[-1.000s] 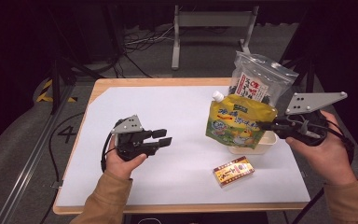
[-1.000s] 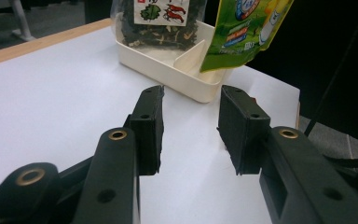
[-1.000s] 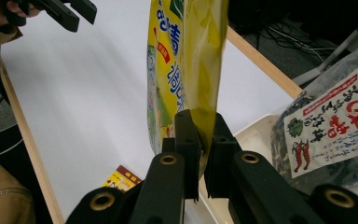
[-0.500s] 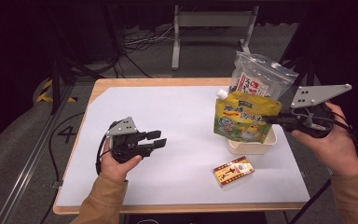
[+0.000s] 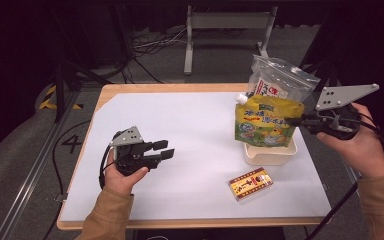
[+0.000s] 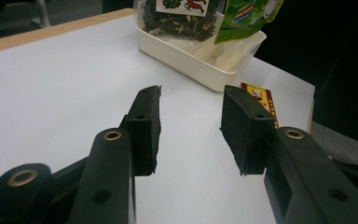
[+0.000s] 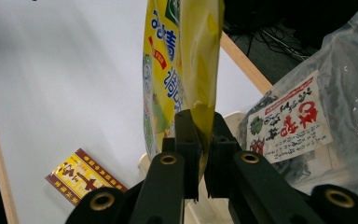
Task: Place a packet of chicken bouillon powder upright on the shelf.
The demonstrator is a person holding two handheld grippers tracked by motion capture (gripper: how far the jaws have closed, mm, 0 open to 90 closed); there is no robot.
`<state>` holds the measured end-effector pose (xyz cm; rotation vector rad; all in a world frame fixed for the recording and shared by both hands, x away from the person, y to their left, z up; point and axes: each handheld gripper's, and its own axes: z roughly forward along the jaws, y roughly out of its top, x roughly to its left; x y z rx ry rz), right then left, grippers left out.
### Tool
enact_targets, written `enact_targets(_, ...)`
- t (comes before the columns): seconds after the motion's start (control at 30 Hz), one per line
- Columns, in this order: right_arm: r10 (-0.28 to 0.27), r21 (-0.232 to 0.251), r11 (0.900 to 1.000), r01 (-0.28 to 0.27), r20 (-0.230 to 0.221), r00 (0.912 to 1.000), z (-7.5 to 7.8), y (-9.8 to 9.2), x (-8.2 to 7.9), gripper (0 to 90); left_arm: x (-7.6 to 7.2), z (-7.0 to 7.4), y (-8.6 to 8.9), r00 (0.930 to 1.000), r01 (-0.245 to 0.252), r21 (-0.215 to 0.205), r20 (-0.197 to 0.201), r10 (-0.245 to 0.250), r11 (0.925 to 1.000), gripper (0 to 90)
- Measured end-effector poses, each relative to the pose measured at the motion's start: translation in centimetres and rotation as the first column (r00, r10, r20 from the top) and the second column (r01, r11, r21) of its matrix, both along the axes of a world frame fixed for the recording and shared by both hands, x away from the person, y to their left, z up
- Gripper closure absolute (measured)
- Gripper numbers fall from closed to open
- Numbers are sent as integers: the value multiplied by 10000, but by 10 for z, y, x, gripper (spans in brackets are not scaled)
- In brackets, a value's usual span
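High view: white table [image 5: 195,130], with a cream tray [image 5: 270,155] at the right holding a clear seaweed bag [image 5: 280,85]. Over the tray hangs the yellow-green pouch [image 5: 265,122], its edge pinched by the right gripper [image 5: 292,121]. At the near left, the left gripper [image 5: 166,148] has just been spreading its jaws, nothing between them. A small red-yellow box [image 5: 250,183] lies near the tray.

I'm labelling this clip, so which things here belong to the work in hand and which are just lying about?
In the job:
- yellow-green spouted pouch, clamped in the right gripper
- white tray, under the pouch
- clear bag with the red-and-white label, standing in the tray

Lying about:
- small red-and-yellow box on the table
- left gripper, holding nothing
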<state>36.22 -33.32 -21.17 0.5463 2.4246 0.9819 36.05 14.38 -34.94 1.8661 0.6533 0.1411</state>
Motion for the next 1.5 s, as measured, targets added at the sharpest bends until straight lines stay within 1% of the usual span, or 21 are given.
enact_targets(0.1, -36, -5, 10000, 36, 22, 10000, -1, -2, 2, 863, 0, -1, 0, 10000, -5, 44, 1, 5, 10000, 579)
enact_targets(0.13, -29, -44, 10000, 30, 64, 10000, -2, -3, 3, 863, 0, -2, 0, 10000, -62, 42, -64, 62, 10000, 579)
enact_targets(0.27, 15, -149, 9999, -13, 113, 9999, -3, -8, 8, 863, 1, -2, 0, 10000, -67, 107, -54, 67, 9999, 578)
enact_targets(0.4, 30, -279, 9996, -27, 79, 10000, -5, -11, 13, 863, 1, -3, -1, 9999, -36, 62, -154, 37, 10000, 576)
enact_targets(0.53, -74, -397, 9992, 76, 55, 10000, -7, -14, 17, 863, 2, -4, -1, 9999, 0, 120, -115, 1, 9999, 576)
enact_targets(0.73, -208, -498, 9986, 199, -173, 9996, -16, -17, 26, 863, 3, -4, -1, 10000, 10, 122, -83, -9, 9999, 572)
enact_targets(0.93, -347, -481, 9983, 332, -309, 9989, -23, -18, 33, 863, 4, -5, -1, 9999, 37, 66, -159, -36, 10000, 568)
enact_targets(1.07, -563, -496, 9973, 538, -498, 9972, -29, -20, 38, 863, 4, -5, -1, 9998, 57, 77, -169, -56, 10000, 566)
enact_targets(1.17, -667, -496, 9967, 638, -592, 9960, -33, -21, 41, 862, 4, -5, -1, 9998, 76, 121, -160, -74, 9999, 564)
enact_targets(1.2, -673, -496, 9967, 644, -599, 9959, -34, -21, 42, 863, 4, -5, -2, 9997, 100, 118, -228, -98, 9999, 562)
enact_targets(1.33, -773, -488, 9961, 741, -668, 9948, -38, -22, 44, 862, 4, -5, -2, 9996, 78, 90, -284, -75, 9999, 559)
enact_targets(1.43, -868, -449, 9955, 837, -703, 9937, -41, -22, 46, 862, 4, -6, -2, 9996, 115, 106, -240, -112, 9999, 558)
enact_targets(1.5, -927, -360, 9953, 902, -748, 9929, -43, -22, 47, 862, 5, -6, -3, 9995, 138, 110, -282, -135, 9998, 558)
